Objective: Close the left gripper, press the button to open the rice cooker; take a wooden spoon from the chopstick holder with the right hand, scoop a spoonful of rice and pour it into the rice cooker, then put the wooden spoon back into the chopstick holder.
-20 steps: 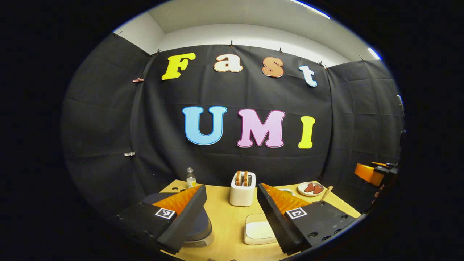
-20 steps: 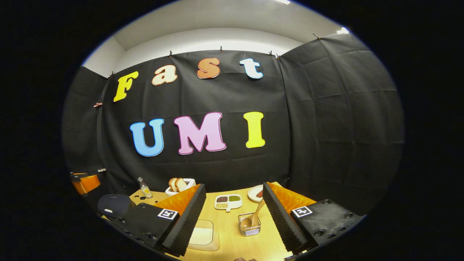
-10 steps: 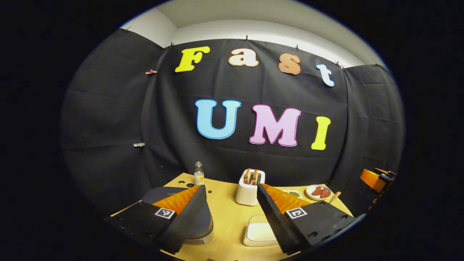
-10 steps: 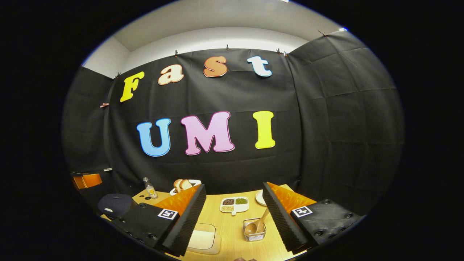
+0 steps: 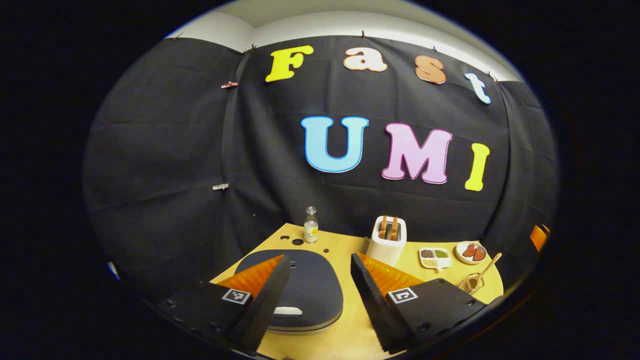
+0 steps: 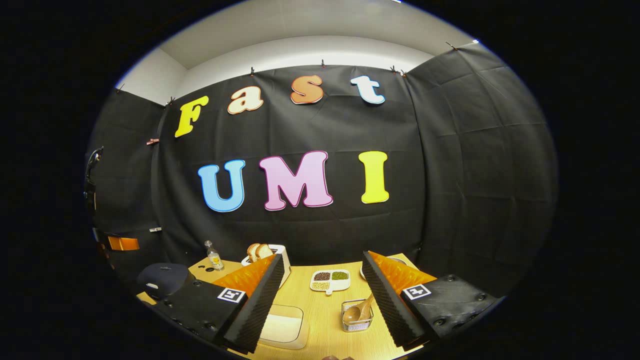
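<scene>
The dark rice cooker (image 5: 305,280) sits shut on the wooden table, its pale button (image 5: 287,311) at the front edge. My left gripper (image 5: 318,260) hangs open just above and before it, with the lid showing between the fingers. In the right gripper view the cooker (image 6: 162,278) lies far left. My right gripper (image 6: 322,257) is open and holds nothing. Below its gap stands the wire chopstick holder (image 6: 357,320) with the wooden spoon (image 6: 361,310) leaning in it. A shallow white rice container (image 6: 282,326) lies by its left finger. Holder (image 5: 470,285) and spoon (image 5: 486,267) also appear at the right in the left gripper view.
A white toaster (image 5: 387,241) with bread slices stands at the back. Left of it is a small bottle (image 5: 311,226). A divided dish of grains (image 6: 330,280) and a plate with red pieces (image 5: 471,251) lie at the back right. Black cloth walls close in the table.
My left gripper has swung left, bringing the rice cooker and its button between its fingers. The right gripper has shifted slightly; holder and spoon sit a little lower and to the right.
</scene>
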Motion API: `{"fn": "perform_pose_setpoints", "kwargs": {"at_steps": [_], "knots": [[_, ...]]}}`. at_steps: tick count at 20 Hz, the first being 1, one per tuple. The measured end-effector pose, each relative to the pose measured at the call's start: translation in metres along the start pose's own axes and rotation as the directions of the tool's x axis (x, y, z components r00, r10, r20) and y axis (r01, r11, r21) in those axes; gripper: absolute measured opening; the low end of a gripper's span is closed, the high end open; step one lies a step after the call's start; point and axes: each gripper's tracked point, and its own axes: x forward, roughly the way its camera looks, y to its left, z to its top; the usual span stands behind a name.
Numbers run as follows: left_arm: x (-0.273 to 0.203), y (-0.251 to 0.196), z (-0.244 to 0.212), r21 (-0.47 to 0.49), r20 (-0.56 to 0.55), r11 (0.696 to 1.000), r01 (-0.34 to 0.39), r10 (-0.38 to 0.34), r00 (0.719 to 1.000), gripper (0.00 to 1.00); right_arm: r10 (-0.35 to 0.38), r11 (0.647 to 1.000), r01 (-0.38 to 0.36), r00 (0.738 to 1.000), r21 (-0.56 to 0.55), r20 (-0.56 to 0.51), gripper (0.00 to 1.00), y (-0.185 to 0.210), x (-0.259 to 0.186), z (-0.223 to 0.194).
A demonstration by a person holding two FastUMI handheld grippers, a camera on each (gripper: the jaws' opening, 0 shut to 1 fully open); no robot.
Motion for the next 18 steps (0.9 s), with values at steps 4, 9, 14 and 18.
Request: {"fn": "perform_pose_setpoints", "kwargs": {"at_steps": [4,9,14,18], "knots": [[0.016,0.018,-0.028,-0.039,-0.108,0.998,0.039,-0.043,0.993,0.56,-0.005,1.000,0.005,1.000,-0.008,-0.014,0.98,0.003,-0.006,-0.004],[0.031,0.032,-0.061,-0.066,-0.205,0.994,0.085,-0.097,0.974,0.22,-0.021,0.999,0.020,0.999,-0.026,-0.037,0.98,0.007,-0.019,-0.013],[0.035,0.038,-0.098,-0.093,-0.300,0.987,0.134,-0.156,0.941,0.07,-0.047,0.997,0.044,0.998,-0.064,-0.052,0.98,0.014,-0.035,-0.018],[0.039,0.038,-0.119,-0.100,-0.339,0.979,0.177,-0.201,0.919,0.06,-0.087,0.994,0.082,0.994,-0.072,-0.066,0.98,0.019,-0.046,-0.025]]}}
